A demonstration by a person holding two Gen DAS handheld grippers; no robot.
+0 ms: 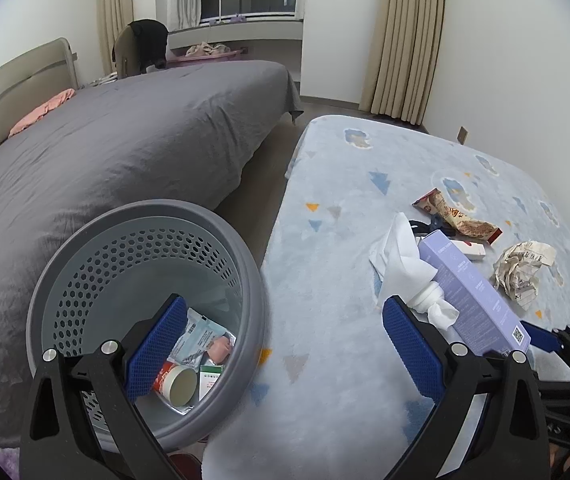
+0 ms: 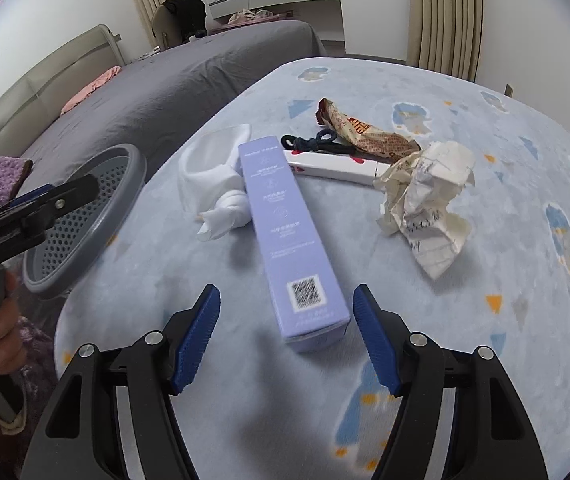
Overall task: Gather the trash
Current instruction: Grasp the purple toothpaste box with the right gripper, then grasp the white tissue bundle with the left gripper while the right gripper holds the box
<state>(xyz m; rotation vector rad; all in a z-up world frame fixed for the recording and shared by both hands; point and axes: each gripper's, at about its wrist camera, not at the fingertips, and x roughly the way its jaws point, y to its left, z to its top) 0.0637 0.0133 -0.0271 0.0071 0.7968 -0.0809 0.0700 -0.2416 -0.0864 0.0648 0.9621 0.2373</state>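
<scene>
Trash lies on a pale blue rug (image 2: 485, 208) beside a grey bed (image 1: 125, 152). In the right wrist view the right gripper (image 2: 287, 336) is spread wide, with nothing in it. The near end of a long purple box (image 2: 285, 236) sits between its blue pads (image 2: 197, 340), a bit nearer the right pad, and I cannot tell if it touches. The box runs away toward 12 o'clock. At 11 o'clock a white rag (image 2: 217, 184) lies against the left side of the box. At 1 o'clock a ball of paper (image 2: 425, 204) sits apart from the box, with bare rug between them. Past the far end of the box lie a white tube (image 2: 337, 170), a dark cord (image 2: 313, 144) and a brown wrapper (image 2: 365, 132), all close together. A grey bin (image 2: 97, 236) stands at 9 o'clock, by the left edge of the rug. The rug is bare at 3 o'clock and close to the gripper. In the left wrist view the left gripper (image 1: 285, 344) is spread wide too and holds nothing. Its left pad (image 1: 153, 348) sits over the open bin (image 1: 245, 264) and its right pad over the rug. Some trash is already in the bin: a cup (image 1: 179, 384) and a packet (image 1: 197, 340). A strip of bare floor (image 1: 269, 160) runs between the bed and the rug.
</scene>
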